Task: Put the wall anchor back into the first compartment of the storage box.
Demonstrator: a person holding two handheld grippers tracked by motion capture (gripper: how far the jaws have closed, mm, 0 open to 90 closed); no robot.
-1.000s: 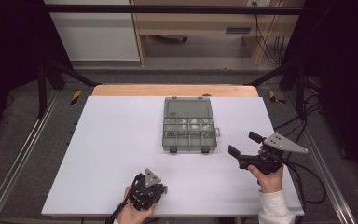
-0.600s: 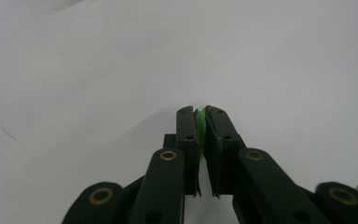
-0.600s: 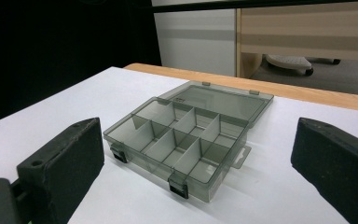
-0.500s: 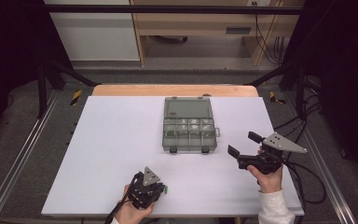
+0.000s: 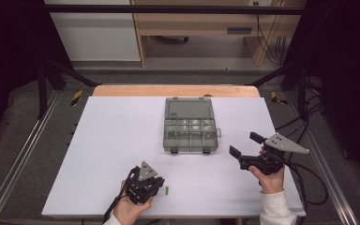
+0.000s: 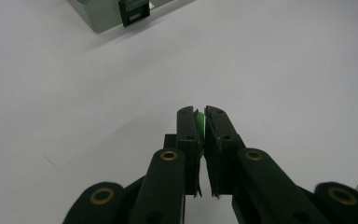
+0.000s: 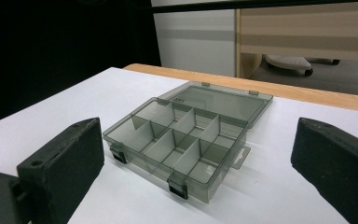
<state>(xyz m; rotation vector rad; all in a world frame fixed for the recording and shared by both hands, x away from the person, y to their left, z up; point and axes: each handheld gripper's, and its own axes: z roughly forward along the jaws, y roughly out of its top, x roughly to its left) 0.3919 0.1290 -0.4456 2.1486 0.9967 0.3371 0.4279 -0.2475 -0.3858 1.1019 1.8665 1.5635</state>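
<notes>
My left gripper [image 5: 163, 189] rests low over the white table near its front edge, held by a hand. Its jaws are shut on a small green piece [image 6: 199, 124], a sliver of which shows between the pads; the green piece [image 5: 167, 191] peeks out at the tips in the high view. My right gripper [image 5: 245, 144] hovers at the right, jaws wide open with nothing between them, pointing at a grey translucent compartment box [image 5: 190, 150]. In the right gripper view the box [image 7: 144, 163] lies open with its lid laid back and its compartments look empty.
The white table top [image 5: 108, 140] sits inside a metal frame, with a wooden strip [image 5: 122, 90] along its far edge. A corner of the box with a black latch [image 6: 133, 10] shows ahead of the left gripper. Cables trail off the right side.
</notes>
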